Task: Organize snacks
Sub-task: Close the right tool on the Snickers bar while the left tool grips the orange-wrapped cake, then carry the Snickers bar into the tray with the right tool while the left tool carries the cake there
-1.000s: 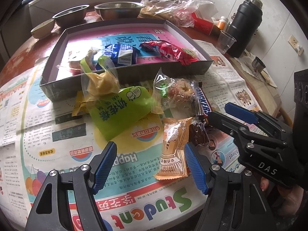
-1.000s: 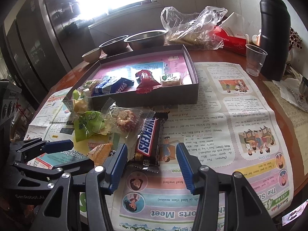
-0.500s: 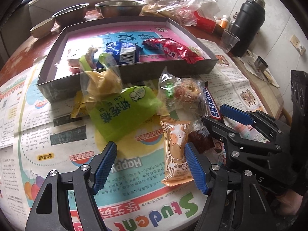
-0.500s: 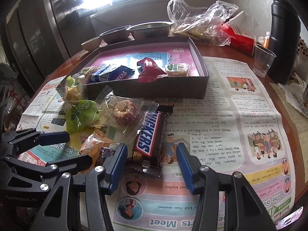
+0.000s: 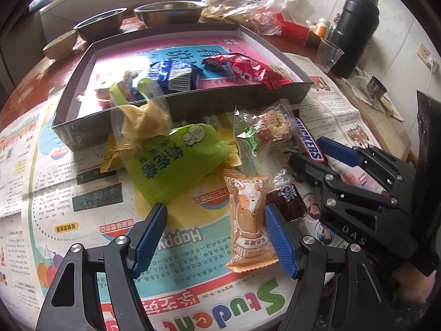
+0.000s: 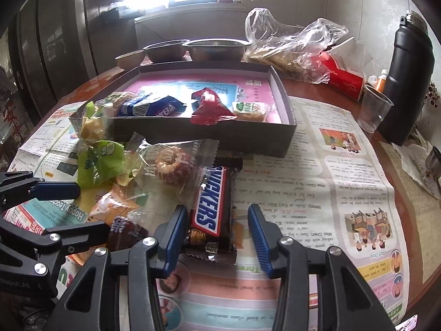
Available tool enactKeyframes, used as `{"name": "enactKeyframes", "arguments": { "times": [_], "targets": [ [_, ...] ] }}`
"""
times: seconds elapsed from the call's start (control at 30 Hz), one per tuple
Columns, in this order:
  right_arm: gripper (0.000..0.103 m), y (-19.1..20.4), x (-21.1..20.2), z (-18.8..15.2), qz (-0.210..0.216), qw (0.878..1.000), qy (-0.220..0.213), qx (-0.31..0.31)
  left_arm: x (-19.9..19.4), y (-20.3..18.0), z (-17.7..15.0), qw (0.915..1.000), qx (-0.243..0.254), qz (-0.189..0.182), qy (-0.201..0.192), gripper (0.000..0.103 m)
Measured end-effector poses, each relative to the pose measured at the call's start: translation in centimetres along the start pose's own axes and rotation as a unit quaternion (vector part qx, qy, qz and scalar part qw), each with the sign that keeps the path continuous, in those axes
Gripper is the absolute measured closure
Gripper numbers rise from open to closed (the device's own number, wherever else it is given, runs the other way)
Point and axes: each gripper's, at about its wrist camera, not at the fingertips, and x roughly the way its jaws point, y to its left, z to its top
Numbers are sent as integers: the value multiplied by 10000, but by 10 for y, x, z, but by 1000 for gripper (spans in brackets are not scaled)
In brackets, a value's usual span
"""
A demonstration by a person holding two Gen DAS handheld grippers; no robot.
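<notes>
Round surface (image 6: 325, 93) under spread newspaper (image 6: 317, 182), window glare behind, loose snacks heaped in front of a shallow box (image 6: 220, 135).

Right tongs (image 6: 217, 231): jaws closing around the near end of the Snickers bar (image 6: 213, 201). Left pad looks at or very near the wrapper edge, right pad clearly off it. I judge nothing gripped yet.

Left tongs (image 5: 215, 237): wide apart, holding nothing. Orange cat-print packet (image 5: 249, 215) lies between the pads, close against the right one.

Risks as I read them:
- Grip lands on the bar's end; it may droop or pivot on lifting.
- Clear-wrapped pastry (image 6: 172, 165) overlaps the bar's far end and could get dragged along.
- Dark wrapped sweet (image 6: 124, 231) sits just beside my right tongs' left finger; may be nudged.
- The two tongs are near each other; collision possible.
</notes>
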Motion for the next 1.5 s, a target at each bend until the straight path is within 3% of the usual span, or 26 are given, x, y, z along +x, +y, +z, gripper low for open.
{"name": "enactKeyframes", "arguments": {
  "times": [0.17, 0.53, 0.7, 0.8, 0.83, 1.03, 1.5],
  "targets": [
    [67, -8, 0, 0, -14, 10000, -53, 33, 3, -9, 1, 9997, 148, 194, 23, 29],
    [74, -11, 7, 7, 74, 9998, -140, -81, 6, -19, -1, 9984, 257, 500, -87, 29],
    [74, -13, 6, 6, 116, 9997, -198, -70, 5, -25, -3, 9982, 351, 460, -176, 47],
    [75, -18, 4, 4, 207, 9995, -207, 66, 4, -27, -2, 9982, 373, 410, -209, 63],
    [75, -20, 4, 4, 247, 9994, -210, 130, 3, -27, -2, 9984, 365, 363, -218, 72],
    [75, -34, -2, 3, 320, 9982, -232, 450, 0, -22, -2, 9997, 176, -8, -173, 79],
    [75, -40, -21, 7, 260, 9968, -486, 581, -23, -12, 3, 9987, -28, -48, -506, 81]
  ]
}}
